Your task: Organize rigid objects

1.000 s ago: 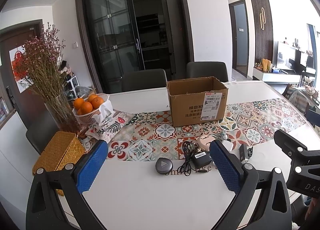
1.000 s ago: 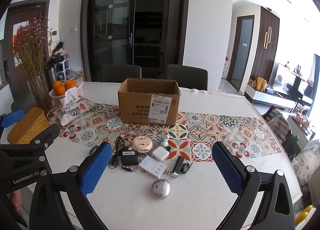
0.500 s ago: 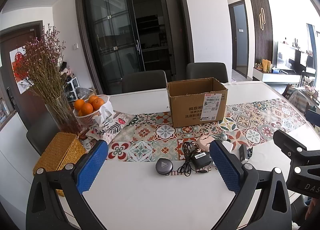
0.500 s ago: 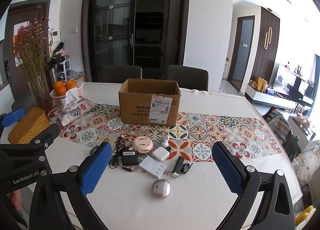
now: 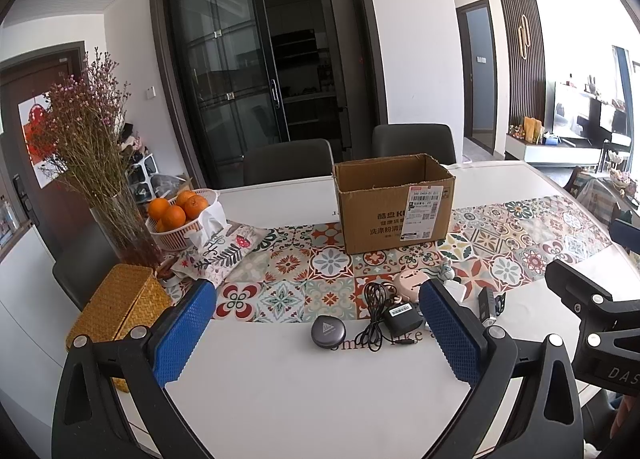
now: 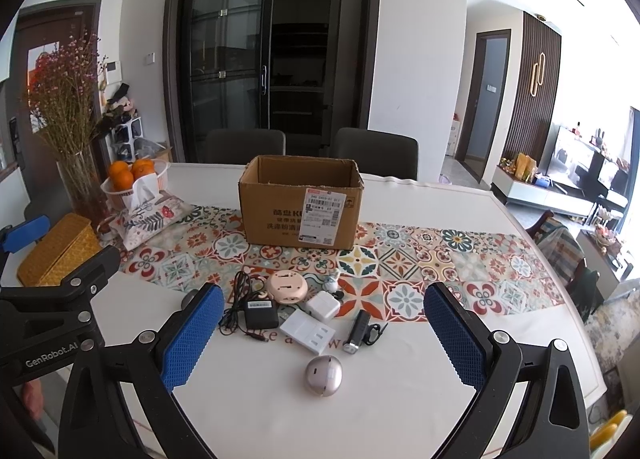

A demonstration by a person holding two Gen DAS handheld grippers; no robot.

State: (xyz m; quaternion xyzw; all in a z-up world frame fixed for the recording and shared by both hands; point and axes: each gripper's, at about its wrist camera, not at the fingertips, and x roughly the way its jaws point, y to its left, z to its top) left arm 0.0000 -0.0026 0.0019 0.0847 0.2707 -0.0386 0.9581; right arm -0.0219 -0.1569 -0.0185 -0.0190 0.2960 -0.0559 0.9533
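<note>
An open cardboard box [image 6: 301, 201] stands on the patterned runner, also in the left wrist view [image 5: 394, 203]. In front of it lie small objects: a black adapter with cable [image 6: 261, 313], a pink round case [image 6: 287, 286], a white cube charger [image 6: 323, 306], a white flat charger [image 6: 307, 330], a black stick device [image 6: 358, 330], a silver round case [image 6: 323, 375] and a black round case [image 5: 328, 331]. My left gripper [image 5: 316, 335] is open and empty above the near table. My right gripper [image 6: 323, 333] is open and empty, short of the objects.
A white table [image 6: 280, 411] carries a woven yellow box [image 5: 116, 307], a vase of dried flowers [image 5: 120, 219], a basket of oranges [image 5: 180, 215] and a floral tissue pouch [image 5: 224, 251] at the left. Two dark chairs [image 6: 376, 151] stand behind the table.
</note>
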